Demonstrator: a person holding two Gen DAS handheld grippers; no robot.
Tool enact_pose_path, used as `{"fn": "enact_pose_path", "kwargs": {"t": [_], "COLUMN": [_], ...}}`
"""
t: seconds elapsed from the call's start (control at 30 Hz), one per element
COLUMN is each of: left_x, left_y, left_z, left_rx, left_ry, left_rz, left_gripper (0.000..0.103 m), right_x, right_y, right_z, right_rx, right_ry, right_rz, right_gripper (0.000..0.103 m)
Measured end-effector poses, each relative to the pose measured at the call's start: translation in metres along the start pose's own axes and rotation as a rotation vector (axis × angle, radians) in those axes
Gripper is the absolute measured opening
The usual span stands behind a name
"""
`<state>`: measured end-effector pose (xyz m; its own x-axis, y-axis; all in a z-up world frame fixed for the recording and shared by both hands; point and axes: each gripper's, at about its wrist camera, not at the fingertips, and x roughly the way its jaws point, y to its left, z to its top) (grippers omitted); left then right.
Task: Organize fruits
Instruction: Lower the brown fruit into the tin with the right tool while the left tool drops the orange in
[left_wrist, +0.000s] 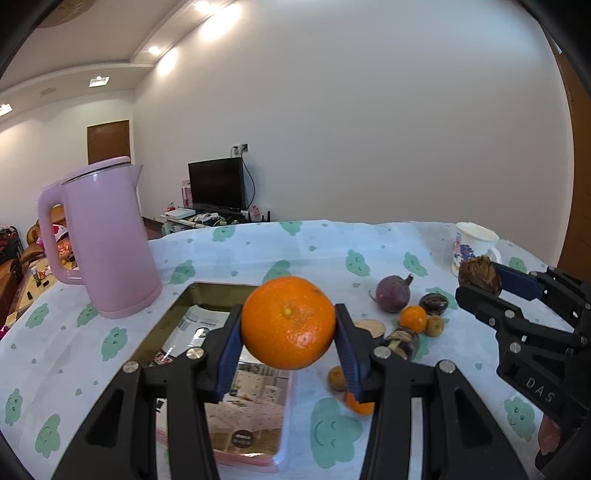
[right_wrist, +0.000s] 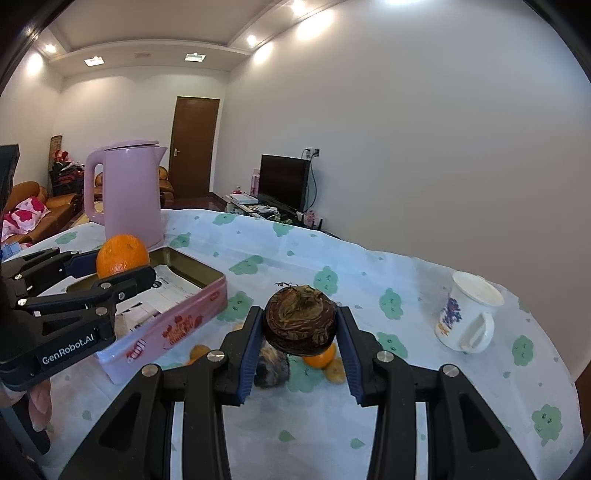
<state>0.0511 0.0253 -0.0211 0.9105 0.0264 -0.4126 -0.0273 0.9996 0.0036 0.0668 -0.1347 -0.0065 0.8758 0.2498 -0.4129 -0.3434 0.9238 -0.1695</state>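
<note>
My left gripper (left_wrist: 288, 332) is shut on a large orange (left_wrist: 288, 322) and holds it above the near edge of the pink tin box (left_wrist: 243, 424). The orange also shows in the right wrist view (right_wrist: 122, 254) over the box (right_wrist: 173, 325). My right gripper (right_wrist: 300, 332) is shut on a dark brown wrinkled fruit (right_wrist: 300, 321), held above the table right of the box; it also shows in the left wrist view (left_wrist: 480, 274). Loose fruits lie on the cloth: a purple one (left_wrist: 393, 293), a small orange (left_wrist: 413, 318), a dark round one (left_wrist: 434, 302).
A pink kettle (left_wrist: 103, 240) stands behind the box at the left. A white flowered mug (right_wrist: 467, 314) stands at the right. Small yellowish fruits (left_wrist: 435, 325) and another small orange (left_wrist: 360, 404) lie near the box. The table (right_wrist: 424, 266) has a cloud-print cloth.
</note>
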Motion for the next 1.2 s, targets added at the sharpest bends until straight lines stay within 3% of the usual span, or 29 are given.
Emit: {"fn": "enact_pose_path", "kwargs": {"t": [0.43,1.2], "left_x": [0.011,0.030], "left_y": [0.034,0.074], "left_z": [-0.004,0.001], "left_rx": [-0.033,0.002], "left_ry": [0.034,0.082], "left_rz": [0.050,0.129], "left_gripper": [0.048,0.048], "right_x": [0.025,0.065], "right_y": [0.026,0.075], "right_z": [0.016,0.040], "right_rx": [-0.009,-0.012], "right_ry": [0.011,0.048], "right_rz": [0.077,0.209], "right_gripper": [0.042,0.042]}}
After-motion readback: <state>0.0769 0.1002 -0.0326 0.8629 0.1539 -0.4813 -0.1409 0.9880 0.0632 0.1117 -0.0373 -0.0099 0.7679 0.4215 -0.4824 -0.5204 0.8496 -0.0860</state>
